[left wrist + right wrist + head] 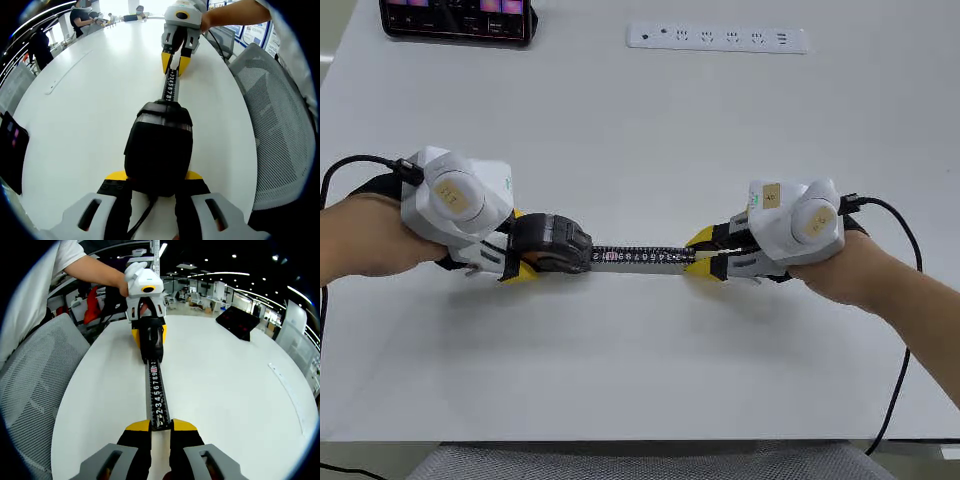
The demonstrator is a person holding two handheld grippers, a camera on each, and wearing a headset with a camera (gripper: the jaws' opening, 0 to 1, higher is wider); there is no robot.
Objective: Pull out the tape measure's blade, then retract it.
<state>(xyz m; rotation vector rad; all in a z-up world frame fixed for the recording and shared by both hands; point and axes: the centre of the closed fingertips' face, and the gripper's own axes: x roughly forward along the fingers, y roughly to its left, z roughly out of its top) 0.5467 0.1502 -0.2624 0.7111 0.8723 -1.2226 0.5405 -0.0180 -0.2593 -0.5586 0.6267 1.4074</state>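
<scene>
Your left tongs [520, 246] are clenched on the black case of the tape measure [552, 243], with one yellow-tipped jaw on either side of it. In the left gripper view the case [159, 140] sits squarely between the jaws of those tongs [155, 176].

The blade [640, 256] is drawn out and runs straight from the case mouth to your right tongs [700, 253], with its numbered face up. Your right tongs are pinched on the blade's free end. The right gripper view confirms this: the blade [156, 390] ends between the closed tips [161, 426], and the case [152, 342] lies beyond.

The two tongs face each other along one line, low over the white bench [620, 140]. It cannot be determined whether the case touches the bench.

Well apart from the work, a white power strip [717, 38] lies at the far side of the bench. A dark device with a lit screen [460, 18] sits at the far left corner.
</scene>
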